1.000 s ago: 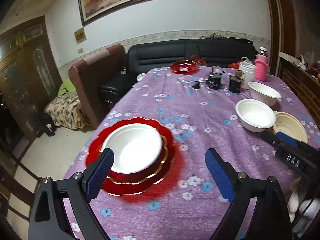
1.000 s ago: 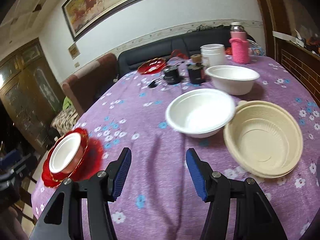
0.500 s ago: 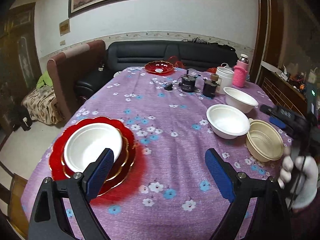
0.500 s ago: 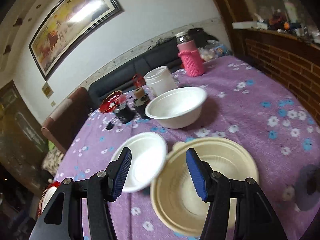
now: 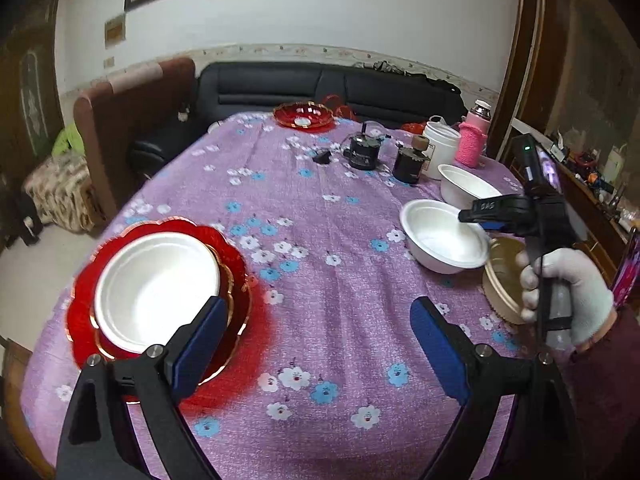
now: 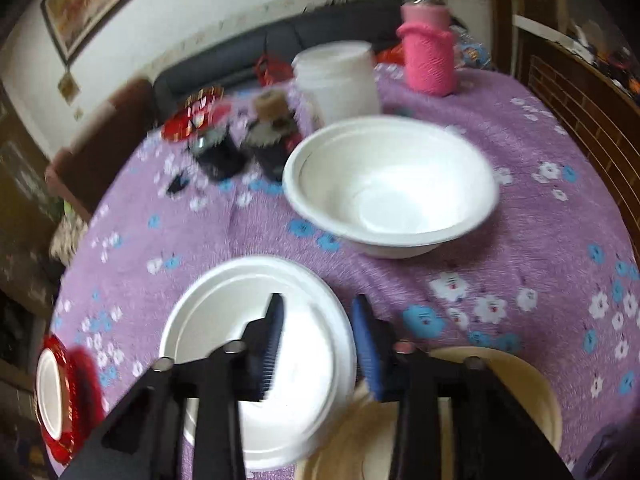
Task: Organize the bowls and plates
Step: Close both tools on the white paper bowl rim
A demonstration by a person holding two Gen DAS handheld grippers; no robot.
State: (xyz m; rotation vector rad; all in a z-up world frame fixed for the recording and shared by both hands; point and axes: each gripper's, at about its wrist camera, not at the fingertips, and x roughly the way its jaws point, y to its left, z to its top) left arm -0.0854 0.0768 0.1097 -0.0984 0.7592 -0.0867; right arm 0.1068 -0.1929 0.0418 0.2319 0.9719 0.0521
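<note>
The nearer white bowl [image 6: 256,360] sat on the purple flowered worktop [image 6: 540,240], its right rim overlapping the edge of the beige bowl [image 6: 532,392] beside it. The right tool [image 6: 318,344] straddled that right rim, one blue pad inside the bowl and the other outside; its jaws had just been closing on the rim, but the blur hid whether the pads yet pressed on it. A gloved hand [image 5: 568,292] held this tool by its grip. Behind, a second, deeper white bowl [image 6: 392,184] stood apart, and beyond it a white tub [image 6: 340,80], a pink knitted flask [image 6: 430,56] and two dark jars [image 5: 364,152].

Across the worktop lay a red scalloped plate [image 5: 236,256] bearing a white plate [image 5: 156,280]. The left tool [image 5: 316,344] hung above the cloth beside this stack, its jaws spread wide with nothing between them. A smaller red dish [image 5: 303,114] rested at the far edge, before a black sofa [image 5: 320,84].
</note>
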